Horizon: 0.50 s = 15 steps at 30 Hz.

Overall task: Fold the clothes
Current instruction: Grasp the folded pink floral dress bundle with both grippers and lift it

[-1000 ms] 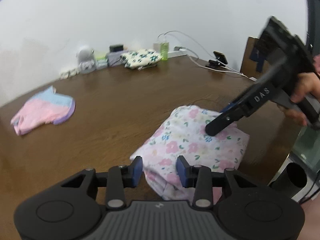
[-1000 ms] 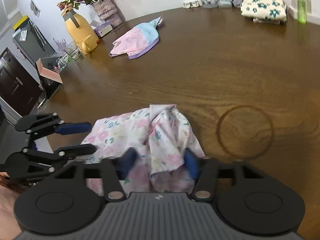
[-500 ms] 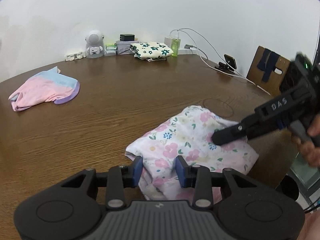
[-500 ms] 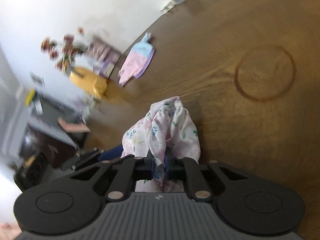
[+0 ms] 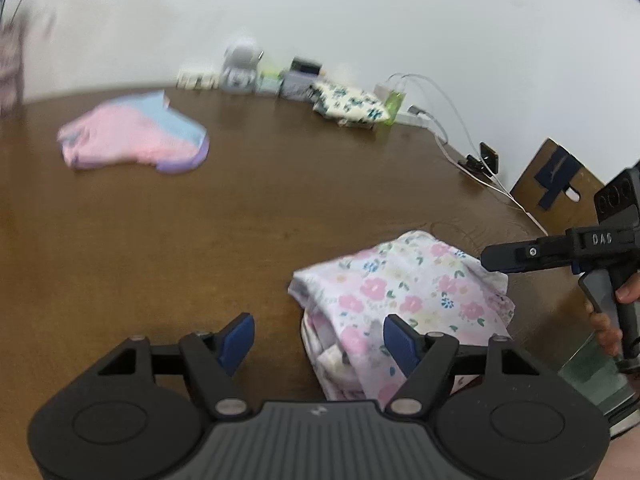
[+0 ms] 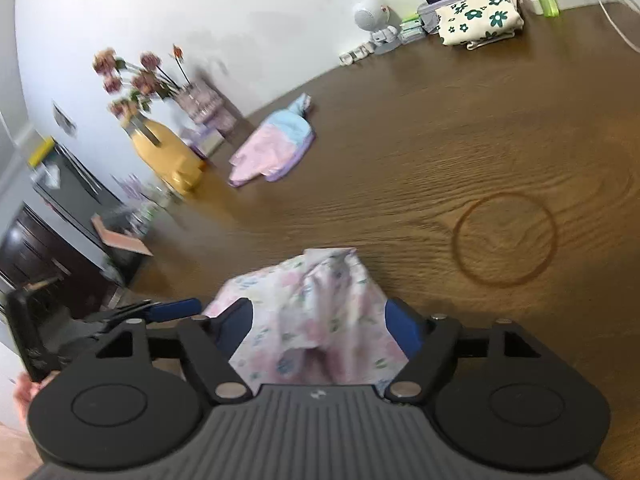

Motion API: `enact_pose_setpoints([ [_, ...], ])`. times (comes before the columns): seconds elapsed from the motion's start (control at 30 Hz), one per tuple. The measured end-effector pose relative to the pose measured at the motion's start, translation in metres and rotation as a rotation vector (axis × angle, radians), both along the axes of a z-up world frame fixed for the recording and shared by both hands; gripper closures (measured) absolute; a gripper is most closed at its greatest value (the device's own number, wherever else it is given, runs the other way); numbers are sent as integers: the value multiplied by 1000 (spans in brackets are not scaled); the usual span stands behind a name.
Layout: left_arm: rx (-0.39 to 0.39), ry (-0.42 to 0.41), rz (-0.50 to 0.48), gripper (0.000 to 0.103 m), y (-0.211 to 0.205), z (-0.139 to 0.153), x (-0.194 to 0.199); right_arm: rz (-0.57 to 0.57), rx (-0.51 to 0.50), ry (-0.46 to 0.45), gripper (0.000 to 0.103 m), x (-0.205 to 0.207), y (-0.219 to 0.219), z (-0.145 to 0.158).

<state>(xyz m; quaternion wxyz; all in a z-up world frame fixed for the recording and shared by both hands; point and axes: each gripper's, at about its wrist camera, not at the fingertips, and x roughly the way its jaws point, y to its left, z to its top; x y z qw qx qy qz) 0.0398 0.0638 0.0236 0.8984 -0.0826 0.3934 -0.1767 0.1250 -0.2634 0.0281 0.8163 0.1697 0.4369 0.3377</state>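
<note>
Both claws are letting go at once. The left gripper (image 5: 318, 340) has its jaws opening, wide apart now, with bare table (image 5: 280, 208) between the pads and only the right pad near the floral garment (image 5: 404, 300). Nothing is gripped there. In the right wrist view, the right gripper (image 6: 318, 322) is opening too; the cloth (image 6: 316, 312) bulges up between its pads, which look clear of it, so the fabric is loose, not pinched.

The garment sits as a rumpled bundle at the near edge of the table, at about 4 o'clock in the left view and dead on 6 o'clock in the right view. The ring mark (image 6: 504, 240) lies near it at 3 o'clock.

This is thin, soft cloth, by the look of it: light, limp, ready to slump and drag. It should not slip or break, but a grab in the middle would probably just bunch it. A better hold would be a free edge or corner, one claw on each side, though the edges are partly tucked under and hard to pick out.

Well apart, a pink top (image 5: 132, 140) waits at 10 o'clock, and a folded one (image 5: 348, 104) at 12.
</note>
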Motion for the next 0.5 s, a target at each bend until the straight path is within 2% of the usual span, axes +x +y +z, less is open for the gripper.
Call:
enact_pose_setpoints([
  [0.17, -92, 99, 18, 34, 2, -12, 10, 22, -12, 102, 26, 11, 10, -14],
  [0.3, -129, 129, 20, 36, 0, -16, 16, 51, -4, 115, 25, 7, 18, -20],
  [0.33, -140, 134, 22, 39, 0, -16, 18, 55, 0, 116, 25, 5, 20, -20],
  [0.37, -146, 136, 22, 42, -2, -17, 19, 60, 4, 116, 28, 4, 22, -21],
  [0.4, -153, 138, 23, 46, -3, -18, 20, 59, 14, 123, 41, 2, 23, -23],
  [0.5, -162, 137, 33, 52, -8, -19, 21, 47, 51, 149, 65, -2, 25, -31],
])
